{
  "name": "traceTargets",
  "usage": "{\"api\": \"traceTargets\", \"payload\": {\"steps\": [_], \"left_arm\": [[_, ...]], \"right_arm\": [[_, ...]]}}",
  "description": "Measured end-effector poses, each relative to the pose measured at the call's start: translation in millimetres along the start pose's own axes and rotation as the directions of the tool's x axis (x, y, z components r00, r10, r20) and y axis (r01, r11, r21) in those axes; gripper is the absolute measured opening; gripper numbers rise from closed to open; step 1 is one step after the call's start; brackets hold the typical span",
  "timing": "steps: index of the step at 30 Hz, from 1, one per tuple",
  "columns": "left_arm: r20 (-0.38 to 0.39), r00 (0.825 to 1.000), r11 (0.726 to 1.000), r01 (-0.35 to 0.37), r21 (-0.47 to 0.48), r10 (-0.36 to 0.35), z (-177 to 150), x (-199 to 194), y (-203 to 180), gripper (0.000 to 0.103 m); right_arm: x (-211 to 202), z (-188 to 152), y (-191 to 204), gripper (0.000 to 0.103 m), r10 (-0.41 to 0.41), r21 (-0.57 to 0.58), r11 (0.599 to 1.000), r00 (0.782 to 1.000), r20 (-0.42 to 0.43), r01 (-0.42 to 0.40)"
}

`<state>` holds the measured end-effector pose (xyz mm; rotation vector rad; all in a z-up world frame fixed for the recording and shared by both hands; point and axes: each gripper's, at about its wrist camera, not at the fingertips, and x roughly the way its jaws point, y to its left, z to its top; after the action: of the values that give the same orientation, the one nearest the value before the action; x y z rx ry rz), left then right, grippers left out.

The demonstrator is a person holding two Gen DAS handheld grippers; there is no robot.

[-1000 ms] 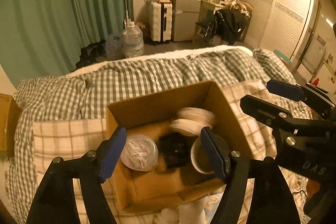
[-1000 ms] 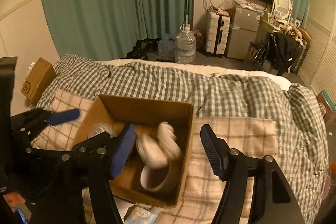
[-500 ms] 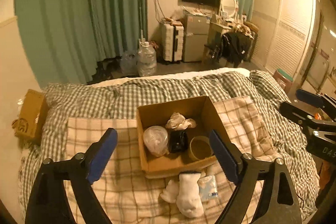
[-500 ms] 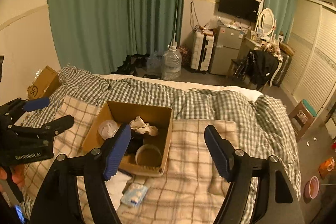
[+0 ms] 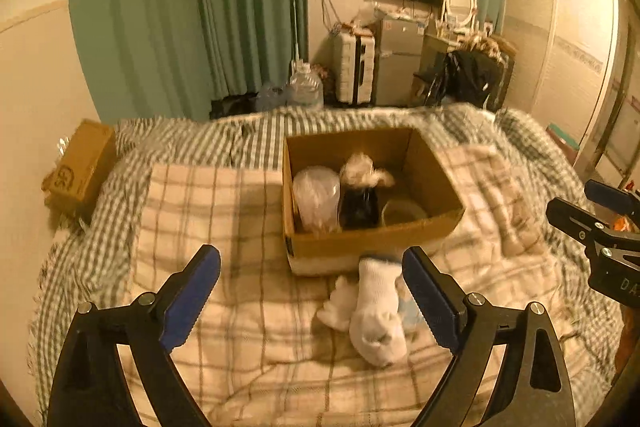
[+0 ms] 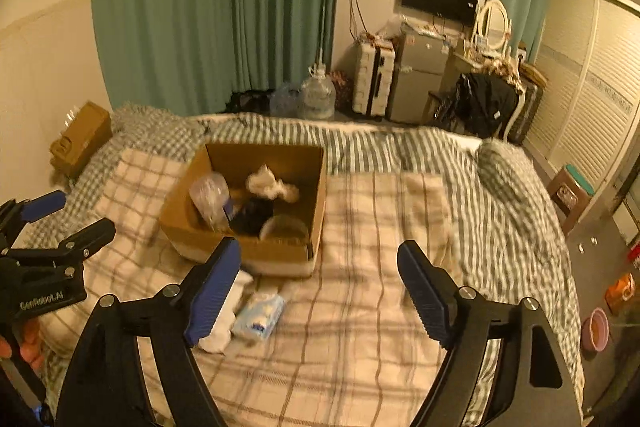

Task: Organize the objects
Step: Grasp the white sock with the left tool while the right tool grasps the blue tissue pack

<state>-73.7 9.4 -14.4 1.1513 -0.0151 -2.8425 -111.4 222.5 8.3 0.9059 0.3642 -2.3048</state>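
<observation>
Hovering over the bed [image 5: 248,327], both grippers empty. Left gripper [image 5: 312,291] has its fingers [image 5: 192,291] spread wide, nothing between them. Right gripper [image 6: 320,291] same: fingers [image 6: 424,291] wide apart, gripping nothing.

Cardboard box [image 5: 372,235] sits open-topped on the plaid blanket [image 6: 360,307]. Inside: clear plastic container [image 5: 316,195] at the box's left, black item [image 5: 360,207] just beside it in the middle, round bowl-like thing [image 5: 404,211] on the right, crumpled white cloth [image 5: 364,171] on top of the black item toward the back.

Outside the box, on the blanket just in front of it: white sock [image 5: 376,315] with a second white piece [image 5: 338,307] touching its left side. Tissue pack [image 6: 260,315] lies right beside the sock; in the right wrist view the sock [image 6: 224,319] is partly hidden behind the gripper's left finger.

Second cardboard box [image 5: 80,167] sits off the bed's left edge against the wall. Motion blur on both views, so fine detail in the box is unclear.
</observation>
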Motion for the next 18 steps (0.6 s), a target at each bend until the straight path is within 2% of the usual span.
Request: {"api": "traceTargets", "payload": {"steps": [7, 12, 18], "left_arm": [[-0.129, 0.992, 1.0, 0.012, 0.008, -0.011, -45, 56, -18, 0.095], [-0.25, 0.966, 0.998, 0.068, -0.015, -0.07, -66, 95, -30, 0.095], [-0.323, 0.941, 0.995, 0.104, -0.009, -0.101, -76, 126, -40, 0.093]], "right_arm": [[55, -34, -1, 0.08, -0.009, 0.012, 1.0, 0.994, -0.105, 0.01], [86, -53, -12, 0.08, -0.005, 0.049, 0.999, 0.986, -0.167, 0.014], [111, -65, -16, 0.08, 0.014, 0.085, 0.996, 0.976, -0.219, 0.005]]}}
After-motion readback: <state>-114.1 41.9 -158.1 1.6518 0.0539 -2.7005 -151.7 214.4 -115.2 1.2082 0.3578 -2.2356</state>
